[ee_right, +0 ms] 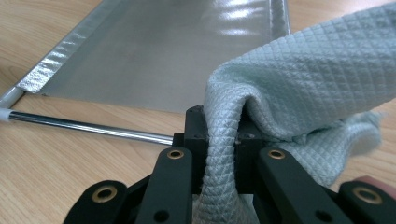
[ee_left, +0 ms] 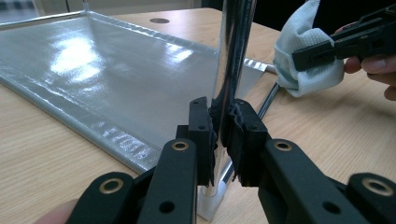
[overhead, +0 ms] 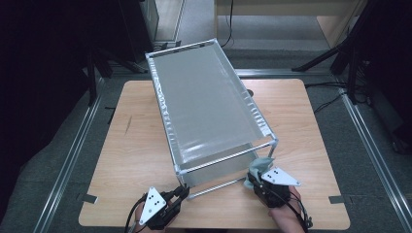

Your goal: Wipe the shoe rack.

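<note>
the left claw [ee_left: 223, 140] is pinched on a shiny upright chrome post [ee_left: 232, 51] at the near corner of a silver fabric-shelved rack [overhead: 204, 102]. the right claw [ee_right: 223, 140] pinches a pale blue-green quilted cloth [ee_right: 303, 93], bunched just beside the rack's low chrome rail [ee_right: 88, 126] on the wooden tabletop [overhead: 136, 160].

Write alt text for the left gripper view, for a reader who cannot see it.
The left gripper is shut on an upright shiny metal post of a rack standing on a wooden table. Behind the post, a silvery fabric shelf stretches low over the table. At upper right, the right gripper pinches a pale blue cloth.
</note>
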`<state>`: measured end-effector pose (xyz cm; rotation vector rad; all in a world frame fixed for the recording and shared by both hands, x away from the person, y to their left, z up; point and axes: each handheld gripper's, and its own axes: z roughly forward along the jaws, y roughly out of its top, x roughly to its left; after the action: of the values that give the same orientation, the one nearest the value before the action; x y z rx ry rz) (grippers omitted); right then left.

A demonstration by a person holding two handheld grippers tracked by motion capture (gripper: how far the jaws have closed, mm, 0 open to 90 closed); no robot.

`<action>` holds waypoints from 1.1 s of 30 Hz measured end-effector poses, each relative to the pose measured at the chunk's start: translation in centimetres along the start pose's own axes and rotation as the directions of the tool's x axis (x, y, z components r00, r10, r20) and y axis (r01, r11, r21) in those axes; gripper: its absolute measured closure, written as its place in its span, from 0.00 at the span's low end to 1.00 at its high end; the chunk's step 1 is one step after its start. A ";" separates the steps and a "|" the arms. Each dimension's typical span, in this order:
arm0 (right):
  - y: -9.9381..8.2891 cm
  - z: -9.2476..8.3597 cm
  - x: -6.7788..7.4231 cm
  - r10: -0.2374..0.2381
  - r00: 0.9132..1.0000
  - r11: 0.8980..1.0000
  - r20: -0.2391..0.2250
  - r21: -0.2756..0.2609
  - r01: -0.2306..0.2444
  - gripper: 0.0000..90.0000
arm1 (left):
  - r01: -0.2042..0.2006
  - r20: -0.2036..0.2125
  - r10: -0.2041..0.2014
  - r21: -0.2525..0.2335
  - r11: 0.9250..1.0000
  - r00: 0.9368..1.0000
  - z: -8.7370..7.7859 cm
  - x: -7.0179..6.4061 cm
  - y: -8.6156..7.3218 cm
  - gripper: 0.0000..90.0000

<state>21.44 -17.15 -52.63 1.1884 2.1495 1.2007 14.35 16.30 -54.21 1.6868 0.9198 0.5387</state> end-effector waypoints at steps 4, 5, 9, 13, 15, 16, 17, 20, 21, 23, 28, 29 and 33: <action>0.5 -0.5 0.8 -0.023 0.999 0.998 -0.023 -0.058 0.022 0.90 | -0.004 0.006 0.004 0.000 1.000 1.000 0.1 -0.3 0.0 0.89; 0.7 -0.5 1.2 -0.042 0.998 0.997 -0.038 -0.070 0.040 0.90 | -0.010 0.009 0.010 0.002 1.000 1.000 0.1 -0.4 0.0 0.89; 0.4 -0.1 1.5 -0.059 0.998 0.998 -0.027 -0.025 0.059 0.90 | -0.012 0.009 0.012 0.001 1.000 1.000 0.2 -0.4 0.0 0.89; 0.0 -0.1 0.3 -0.001 1.000 1.000 -0.029 -0.005 0.001 0.90 | -0.011 0.015 0.011 0.000 1.000 1.000 0.3 -0.4 0.0 0.89; -0.1 -0.2 0.2 0.002 1.000 1.000 -0.014 -0.003 -0.002 0.90 | -0.011 0.016 0.011 -0.001 1.000 1.000 0.3 -0.4 0.0 0.89; -0.1 -0.6 -0.3 0.027 0.999 1.000 0.042 0.000 -0.027 0.90 | -0.011 0.018 0.011 -0.001 1.000 1.000 0.4 -0.4 0.0 0.89; -0.1 -0.7 -0.7 0.057 0.995 0.998 0.076 0.001 -0.058 0.90 | -0.012 0.018 0.012 -0.001 1.000 1.000 0.4 -0.4 0.0 0.89; -0.4 -0.9 -1.8 0.110 0.984 0.994 0.138 -0.006 -0.110 0.89 | -0.013 0.019 0.013 0.003 1.000 1.000 0.4 -0.4 0.0 0.88; -0.5 -0.9 -2.0 0.117 0.981 0.993 0.154 -0.003 -0.118 0.89 | -0.016 0.036 0.016 0.010 1.000 0.999 0.4 -0.3 -0.1 0.88; -0.9 -0.7 -2.3 0.118 0.975 0.993 0.186 0.007 -0.121 0.78 | -0.026 0.036 0.025 0.012 1.000 0.999 0.3 -0.4 -0.1 0.86; -1.4 0.2 -2.5 0.103 0.973 0.993 0.206 0.043 -0.114 0.58 | -0.033 0.024 0.033 0.007 0.999 0.999 0.2 -0.4 0.1 0.85; -1.4 0.3 -2.6 0.112 0.971 0.992 0.209 0.039 -0.123 0.58 | -0.033 0.027 0.032 0.009 0.999 0.999 0.3 -0.5 0.1 0.84; -1.5 0.0 -2.9 0.132 0.971 0.989 0.201 0.039 -0.143 0.72 | -0.039 0.033 0.038 0.027 0.999 0.999 0.9 -0.6 0.2 0.79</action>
<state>22.39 -19.97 -54.04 1.4362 1.9905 1.0370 14.74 15.28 -54.26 1.7361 0.8760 0.5248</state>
